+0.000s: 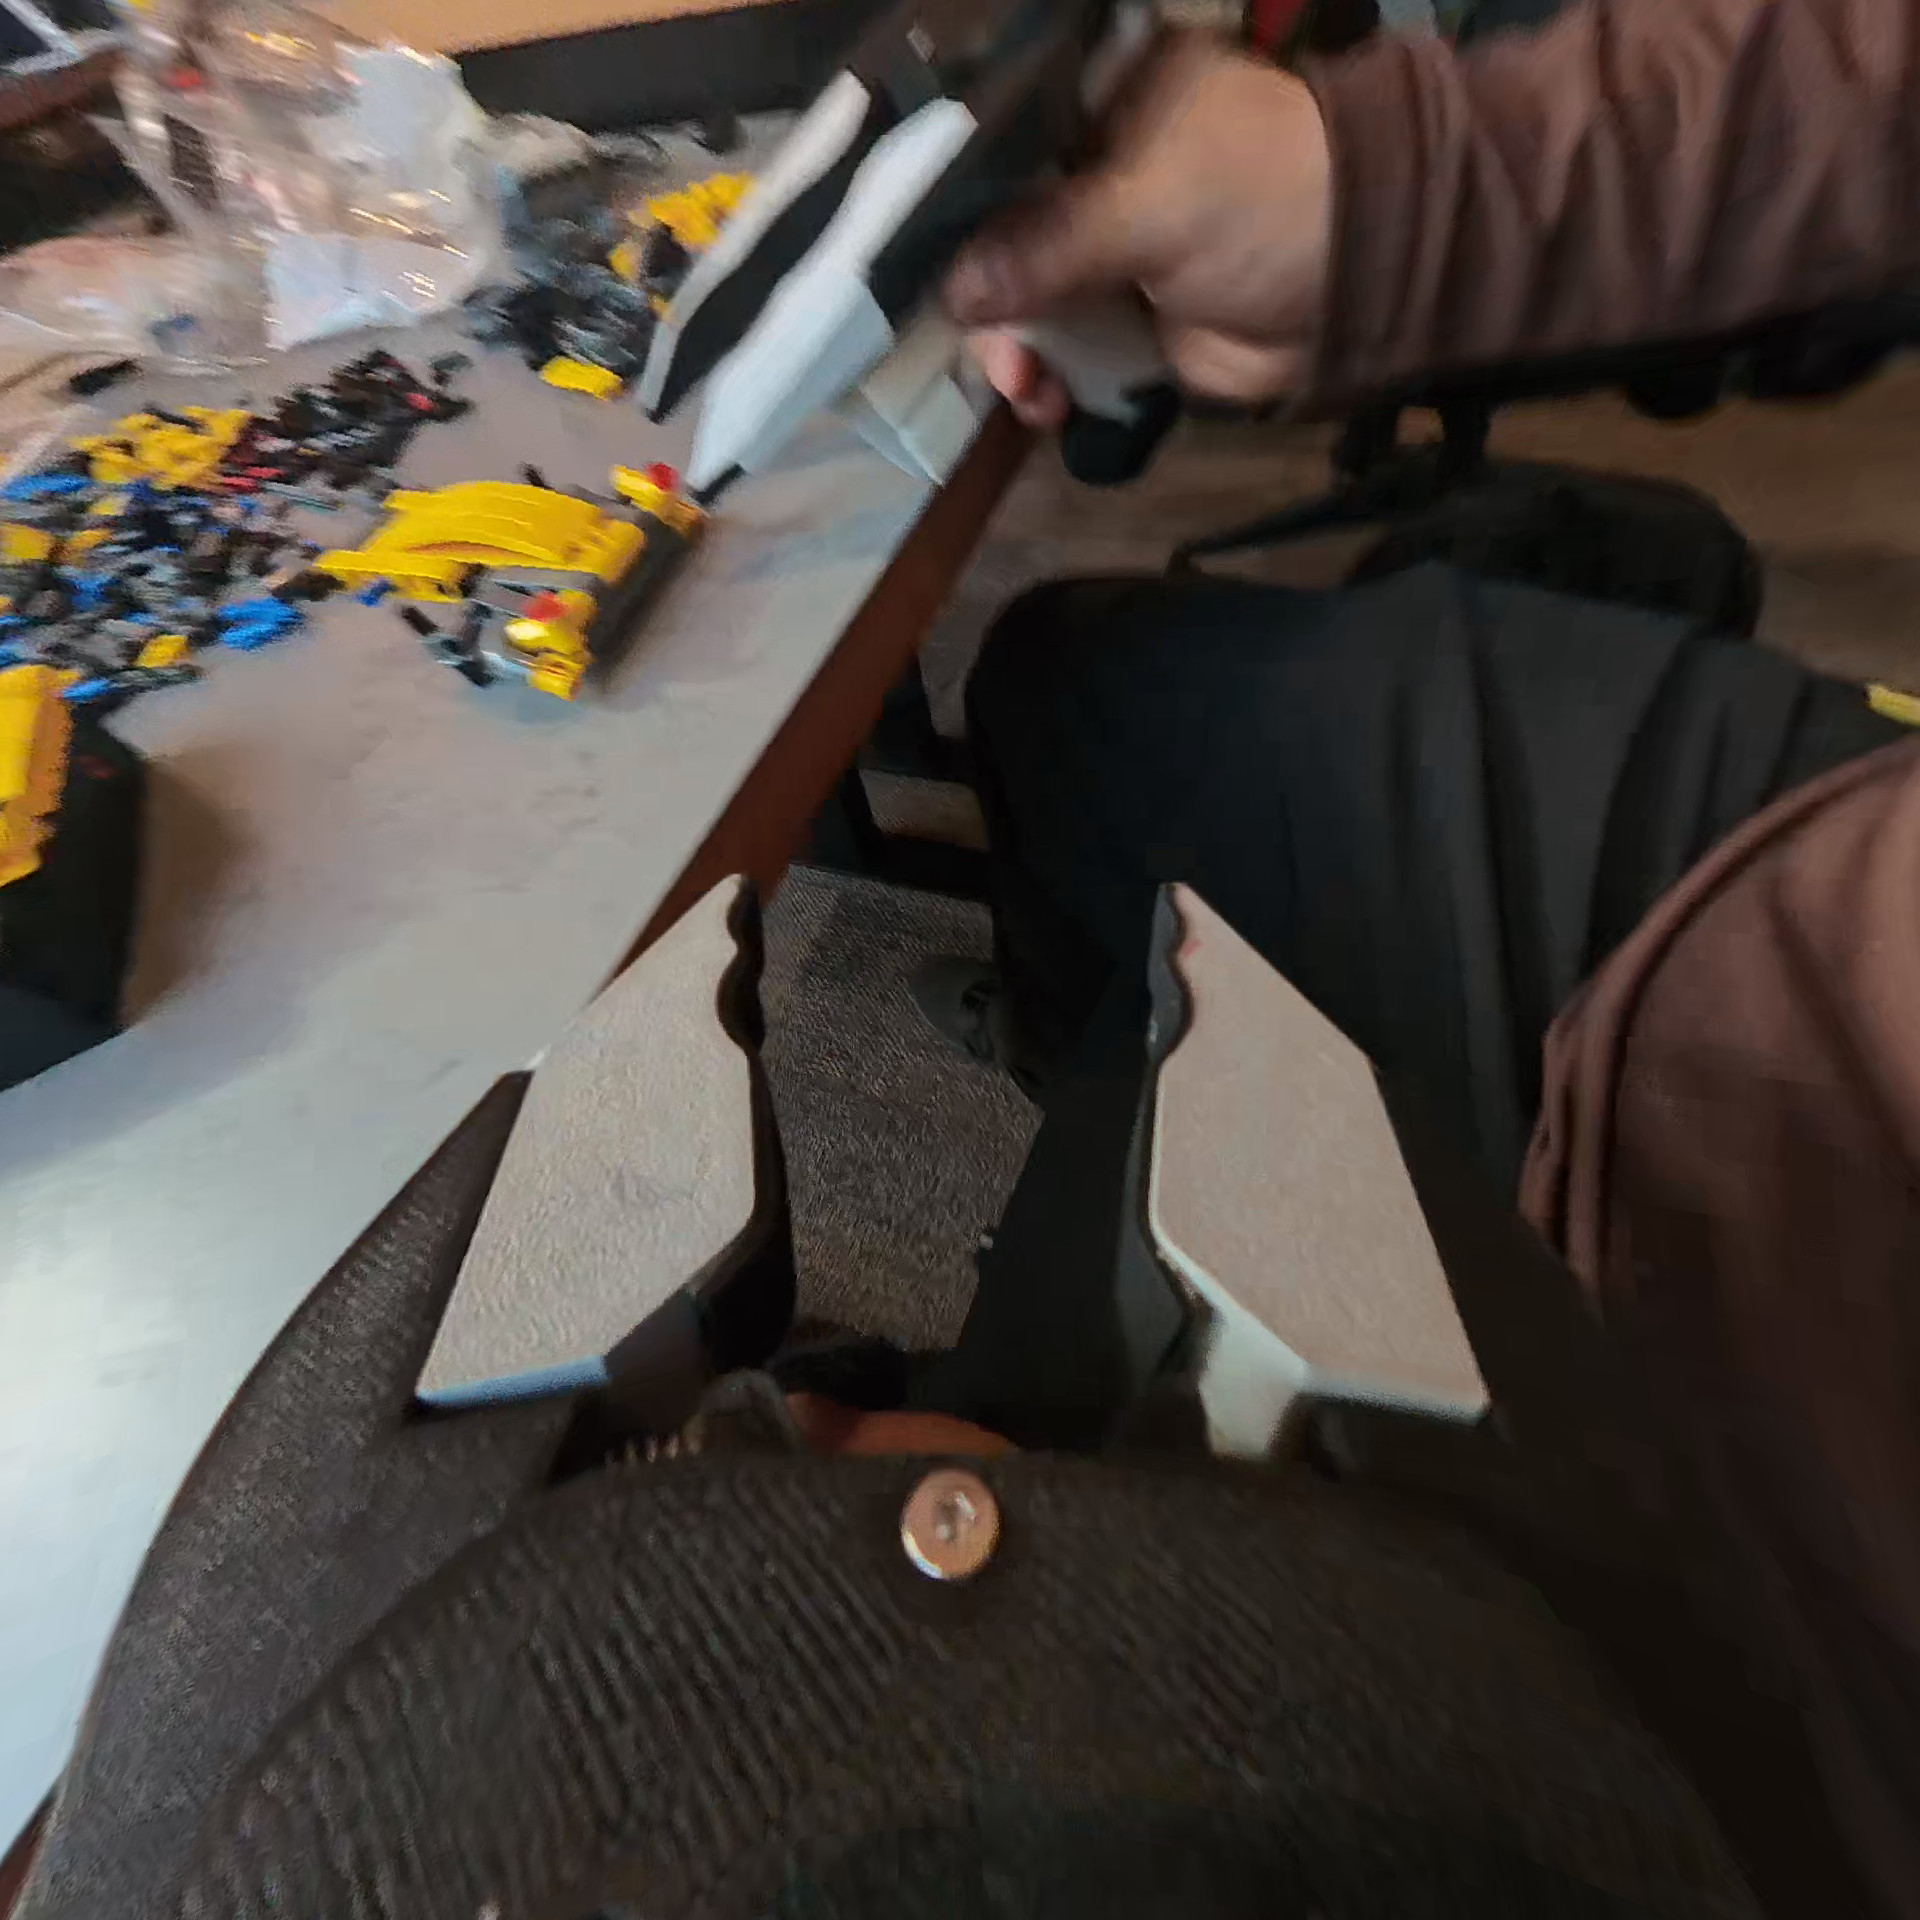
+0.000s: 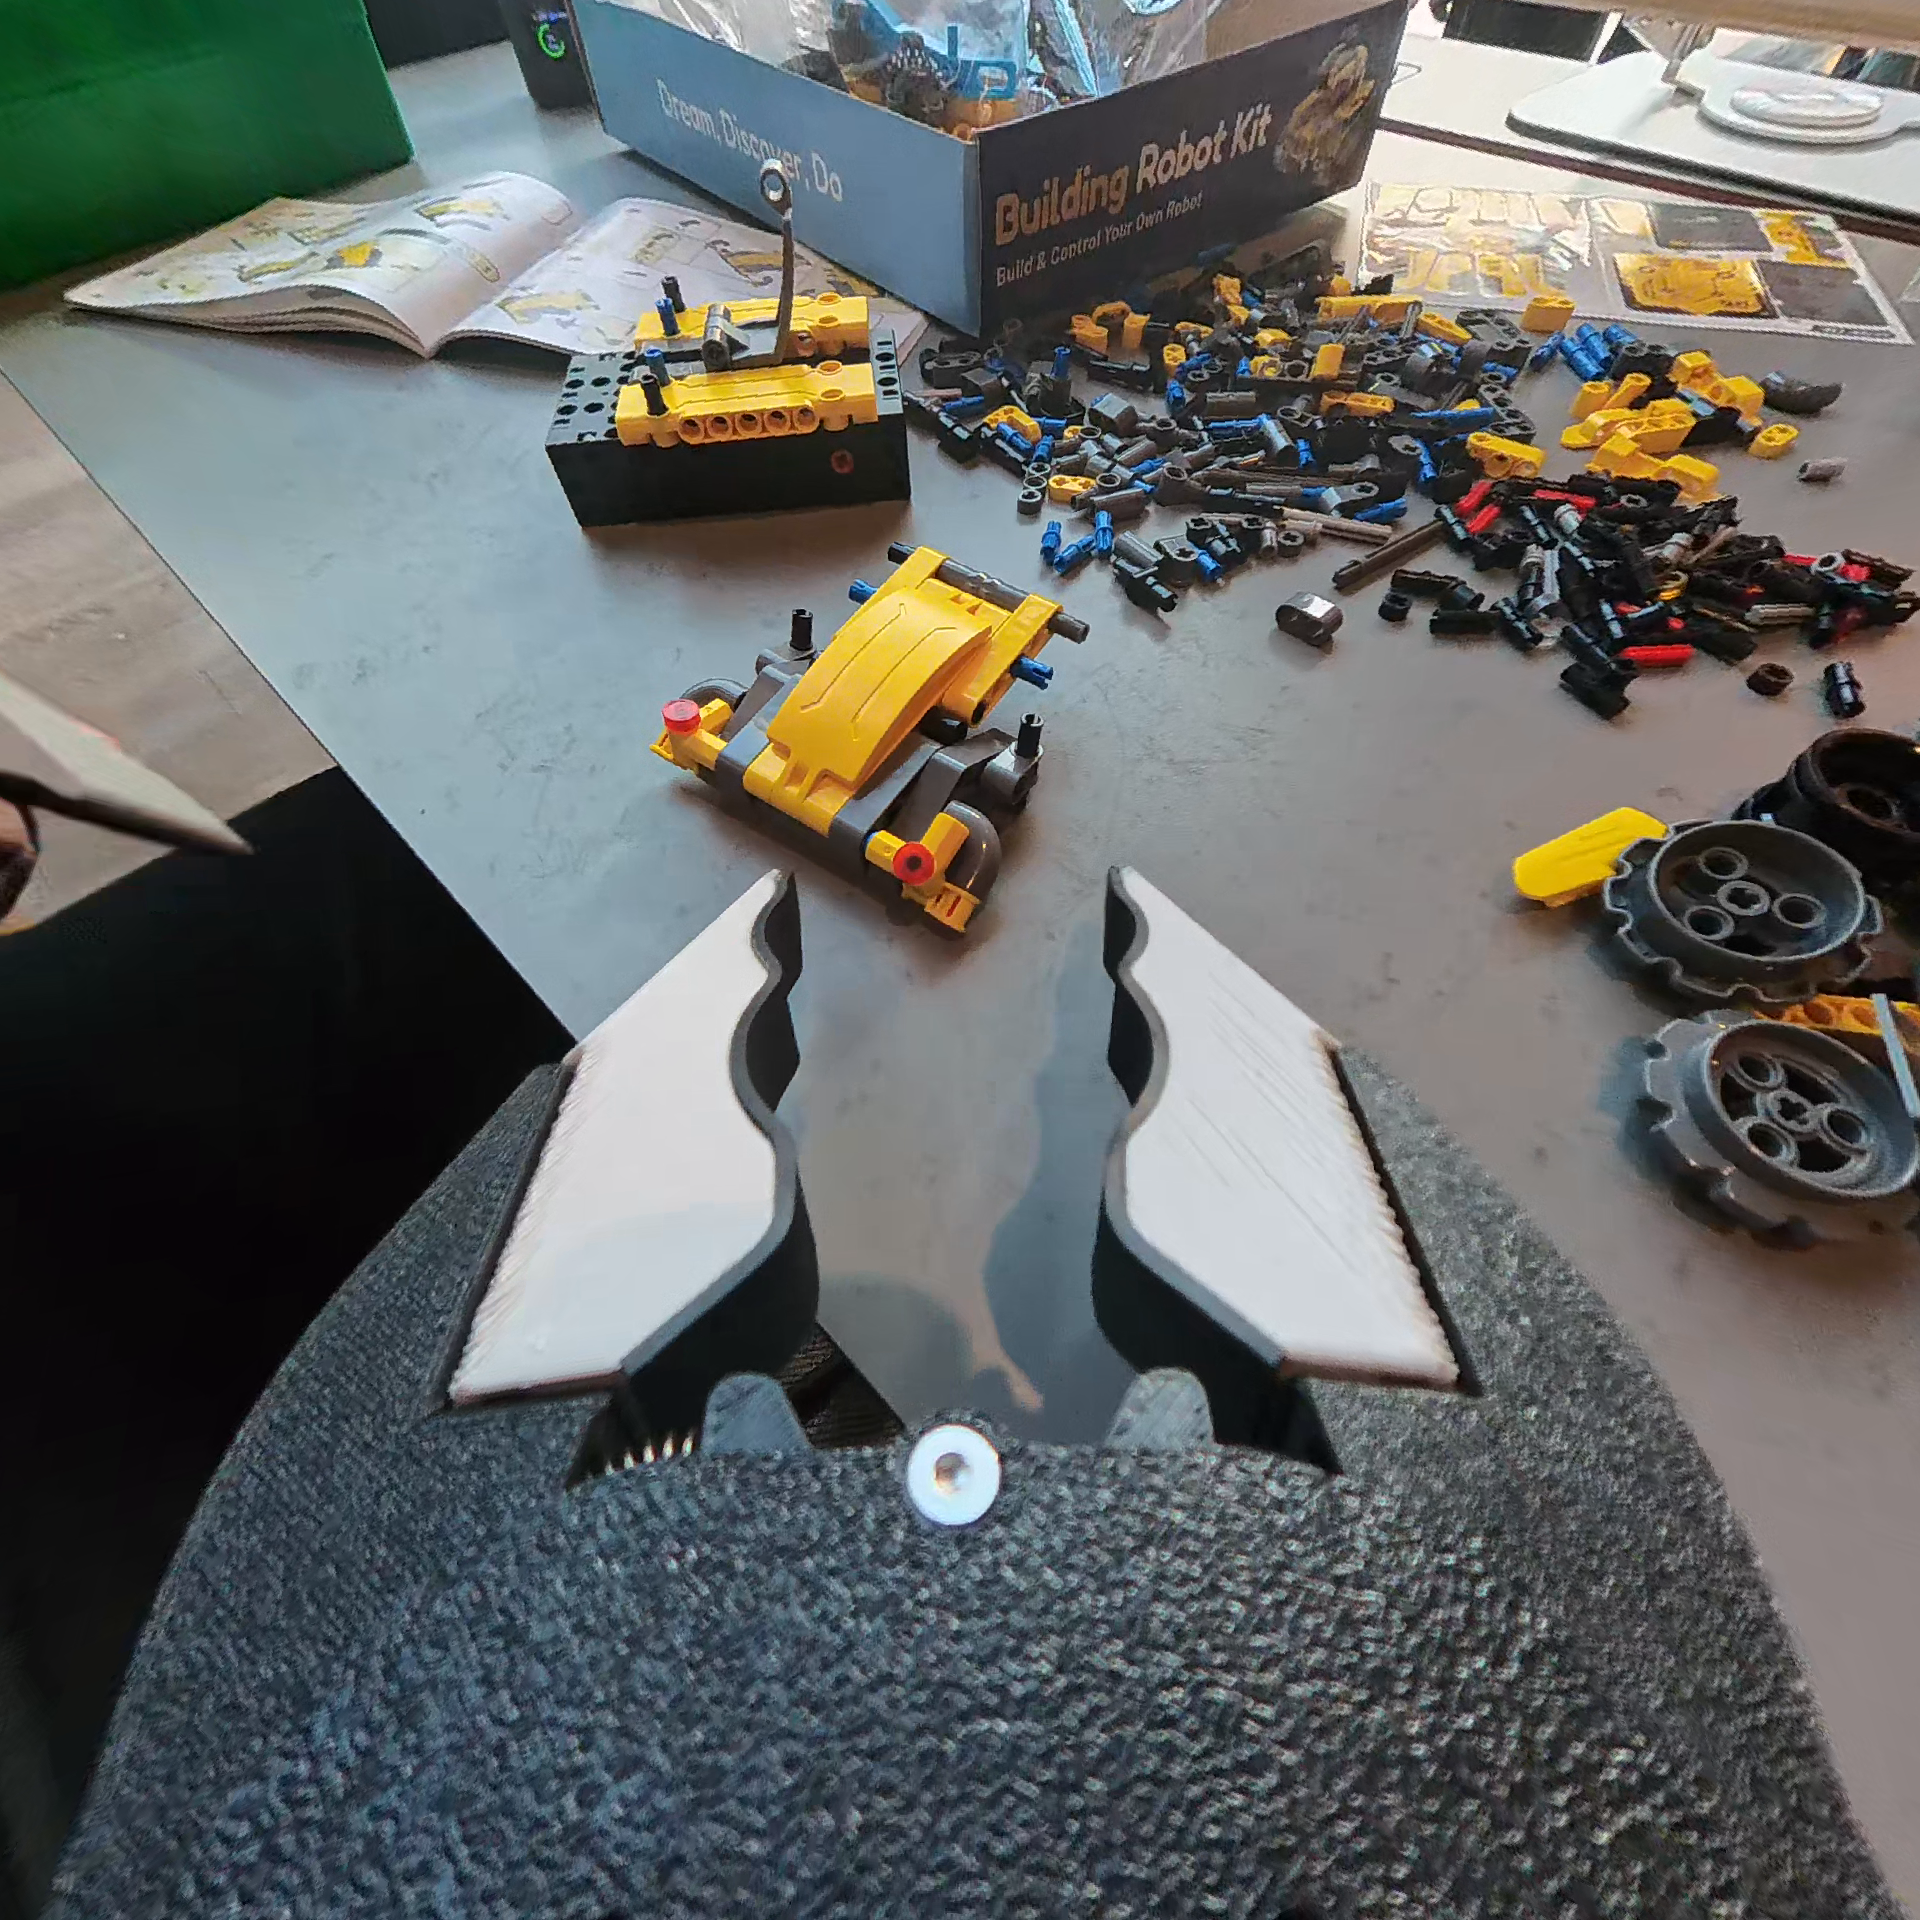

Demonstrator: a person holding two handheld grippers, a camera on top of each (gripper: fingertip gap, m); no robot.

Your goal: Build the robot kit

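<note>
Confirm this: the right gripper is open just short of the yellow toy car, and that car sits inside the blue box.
Wrong on one point. The right gripper is open just short of the yellow toy car, but the right wrist view shows that car on the bare table, not in the blue box.

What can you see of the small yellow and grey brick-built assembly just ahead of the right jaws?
The yellow and grey assembly lies flat on the grey table, apart from the loose parts pile. It looks plastic: a curved yellow shell over a dark grey frame, two round red studs on its near corners, black pegs upright, blue pins at its sides. The right gripper, jaws open, sits just short of it; nothing touches it.
</note>
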